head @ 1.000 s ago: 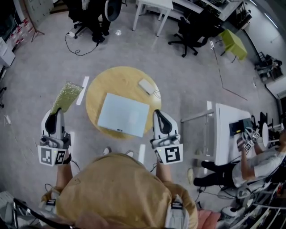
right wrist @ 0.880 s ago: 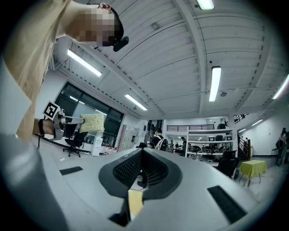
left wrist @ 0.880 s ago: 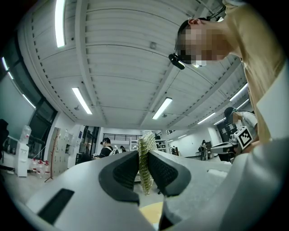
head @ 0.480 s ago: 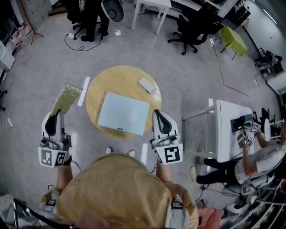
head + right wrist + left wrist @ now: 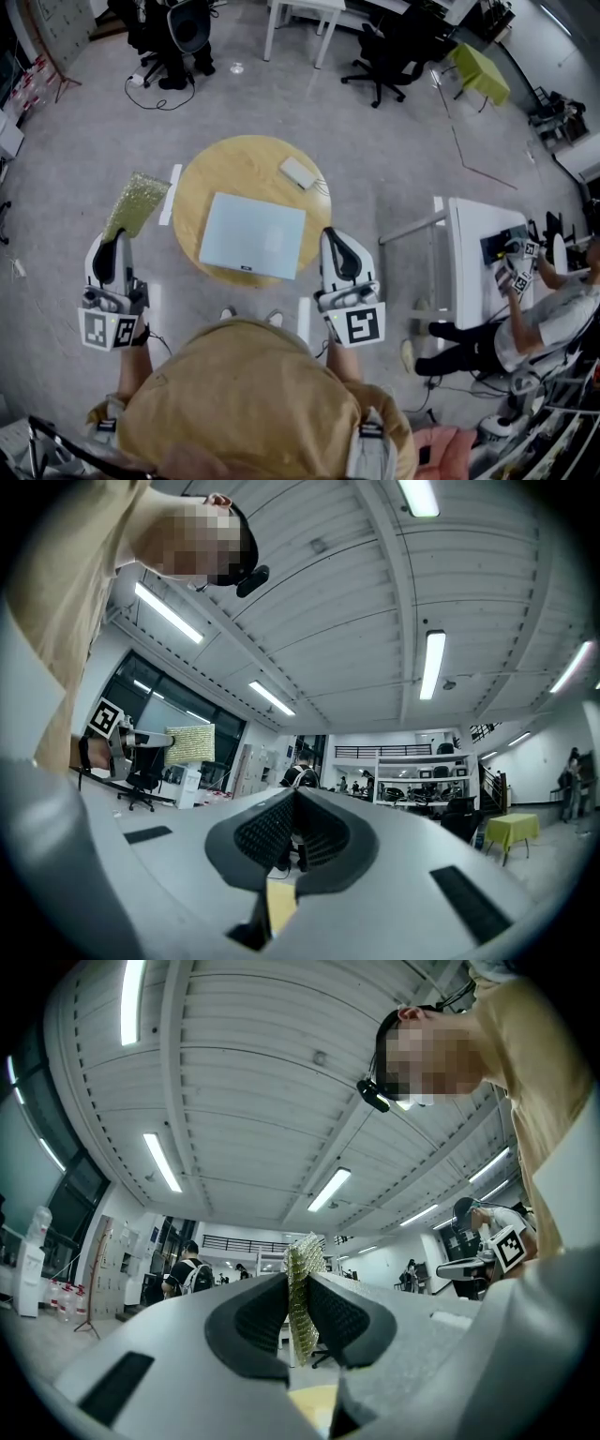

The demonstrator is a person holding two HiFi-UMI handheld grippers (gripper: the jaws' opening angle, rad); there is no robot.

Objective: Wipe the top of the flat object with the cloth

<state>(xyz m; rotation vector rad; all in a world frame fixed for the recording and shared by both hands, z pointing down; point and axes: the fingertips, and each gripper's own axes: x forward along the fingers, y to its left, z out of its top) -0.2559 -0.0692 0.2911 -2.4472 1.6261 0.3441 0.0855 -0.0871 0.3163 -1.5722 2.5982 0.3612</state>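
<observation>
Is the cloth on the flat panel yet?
No, the cloth is held by the left gripper beside the round table, apart from the flat panel.

Between the left tool [image 5: 119,236], clamped on the cloth [image 5: 139,201], and the flat pale-blue board [image 5: 253,234] lie open floor [image 5: 84,141] and a bare strip of the round worktop [image 5: 190,202]. The board's top is bare. A small white box [image 5: 298,172] sits beyond its upper-right corner, apart from it.

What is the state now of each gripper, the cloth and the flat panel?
left gripper: shut on the cloth.
cloth: clamped, held left of the table, not touching the panel.
right gripper: shut, empty.
flat panel: lying flat on the round table, uncovered.
</observation>
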